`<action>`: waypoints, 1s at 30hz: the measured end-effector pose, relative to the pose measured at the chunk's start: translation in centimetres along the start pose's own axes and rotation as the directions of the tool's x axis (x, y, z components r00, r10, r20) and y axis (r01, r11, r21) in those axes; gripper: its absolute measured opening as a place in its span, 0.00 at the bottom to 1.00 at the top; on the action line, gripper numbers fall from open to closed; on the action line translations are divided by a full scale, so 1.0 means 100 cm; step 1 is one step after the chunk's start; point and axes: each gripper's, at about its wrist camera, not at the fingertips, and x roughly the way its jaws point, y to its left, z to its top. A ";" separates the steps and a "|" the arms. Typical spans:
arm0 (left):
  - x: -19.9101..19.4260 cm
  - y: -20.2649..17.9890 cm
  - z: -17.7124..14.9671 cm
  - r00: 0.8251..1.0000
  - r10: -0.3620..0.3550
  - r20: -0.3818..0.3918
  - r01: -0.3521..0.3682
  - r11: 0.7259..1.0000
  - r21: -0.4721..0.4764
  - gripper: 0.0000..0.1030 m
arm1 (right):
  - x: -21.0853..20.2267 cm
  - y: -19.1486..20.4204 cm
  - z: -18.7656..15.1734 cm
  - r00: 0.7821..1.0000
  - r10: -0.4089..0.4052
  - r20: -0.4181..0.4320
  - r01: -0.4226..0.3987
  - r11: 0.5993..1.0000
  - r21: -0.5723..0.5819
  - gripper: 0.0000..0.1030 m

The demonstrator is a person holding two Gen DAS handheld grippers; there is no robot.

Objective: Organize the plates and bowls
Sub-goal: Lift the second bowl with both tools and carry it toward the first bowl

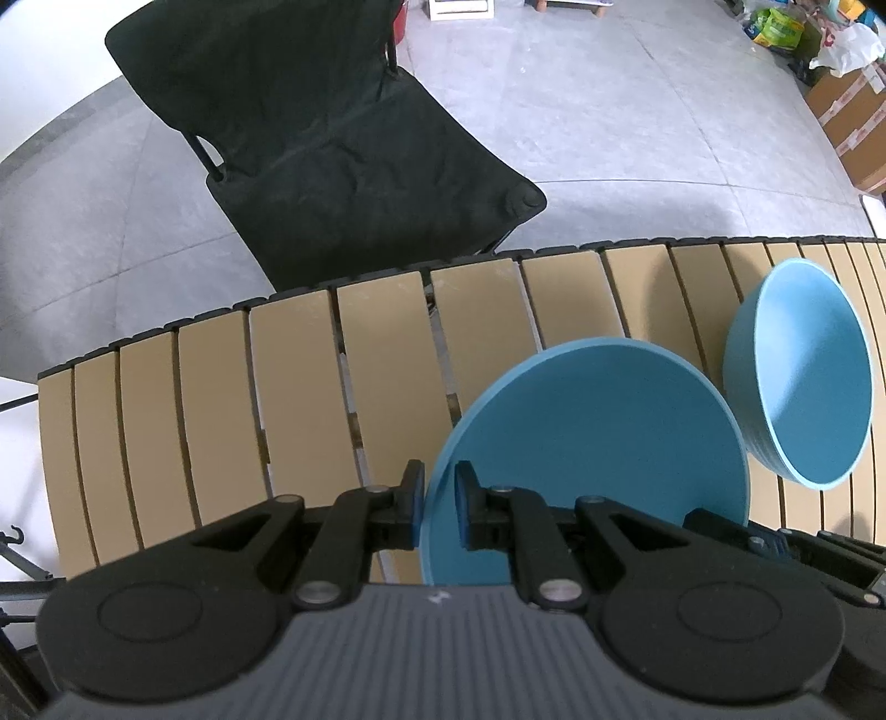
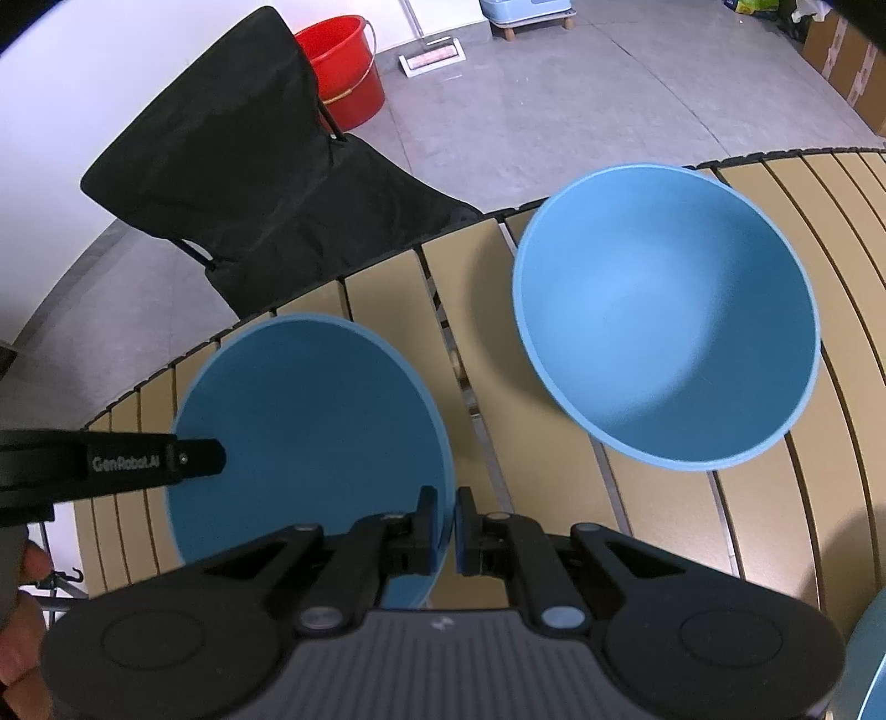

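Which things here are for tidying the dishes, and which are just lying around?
For the job: darker blue dish, its rim pinched by left gripper and right gripper; light blue bowl; slatted table under them.

Just lying about: black chair, red bucket, cardboard boxes.

The near part of the blue plate (image 1: pixel 598 437) is hidden behind the left claw (image 1: pixel 440 512) body, so how far the rim sits between the pads cannot be told for sure. In the right wrist view the plate's lower edge disappears under the right claw (image 2: pixel 446 526). The light blue bowl (image 1: pixel 803 376) hides the slats of the worktop (image 1: pixel 304 399) beneath it. A blue curved edge (image 2: pixel 875 664) is cut off at the lower right corner; what it is cannot be told. The red bucket (image 2: pixel 349 66) is half hidden behind the black chair (image 2: pixel 249 166). Clutter (image 1: pixel 775 25) by the far wall is too small to identify.
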 end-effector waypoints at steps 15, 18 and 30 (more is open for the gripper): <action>-0.044 -0.031 -0.028 0.999 0.013 0.036 -0.014 1.000 0.024 0.12 | -0.033 -0.015 -0.017 0.999 0.032 0.027 -0.032 0.999 0.006 0.05; -0.055 -0.042 -0.036 0.999 0.013 0.045 -0.015 0.999 0.043 0.12 | -0.045 -0.020 -0.023 0.999 0.032 0.036 -0.032 0.999 0.006 0.05; -0.102 -0.104 -0.068 0.997 -0.015 0.072 0.008 0.996 0.094 0.12 | -0.101 -0.067 -0.049 0.997 0.028 0.066 -0.030 0.999 0.026 0.05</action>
